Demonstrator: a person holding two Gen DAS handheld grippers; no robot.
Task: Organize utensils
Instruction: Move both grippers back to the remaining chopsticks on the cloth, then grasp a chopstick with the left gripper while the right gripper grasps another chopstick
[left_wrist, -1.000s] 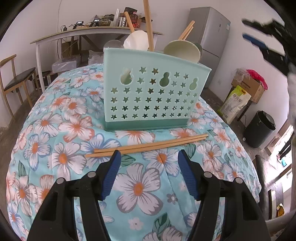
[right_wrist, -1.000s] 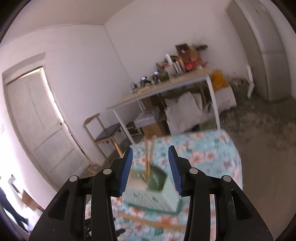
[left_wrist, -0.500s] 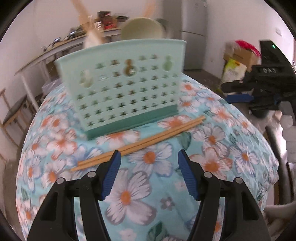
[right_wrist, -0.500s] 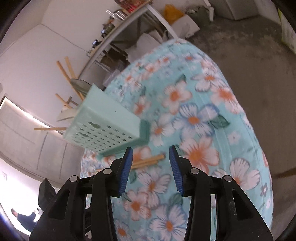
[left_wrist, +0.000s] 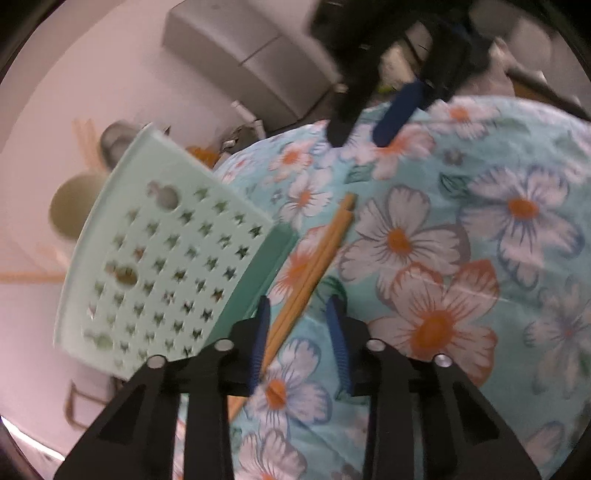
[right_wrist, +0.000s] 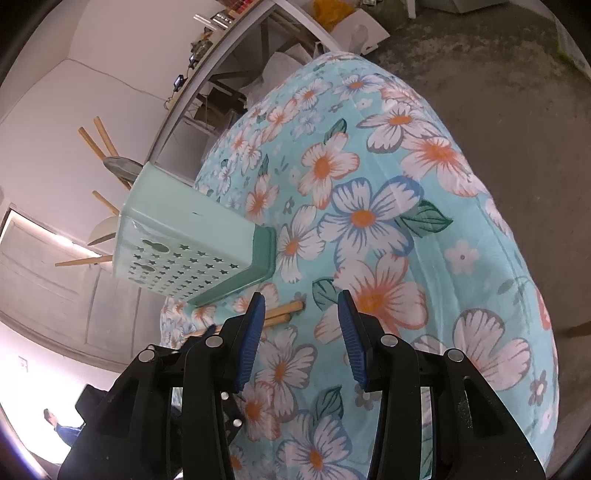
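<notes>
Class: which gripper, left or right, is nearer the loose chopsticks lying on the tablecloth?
Left. The left gripper has the chopsticks between its fingertips; the right gripper hovers just past their ends.

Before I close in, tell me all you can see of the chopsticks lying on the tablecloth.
The chopsticks are two plain light-wood sticks, side by side and touching, flat on the floral tablecloth just in front of the mint utensil caddy. Their near part runs between the left gripper pads, which do not yet press on them.

Both wrist cameras close above floral table (left_wrist: 480, 229), angled down, rolled sideways; both share mint basket (right_wrist: 192, 229), chopsticks (left_wrist: 314, 266).
</notes>
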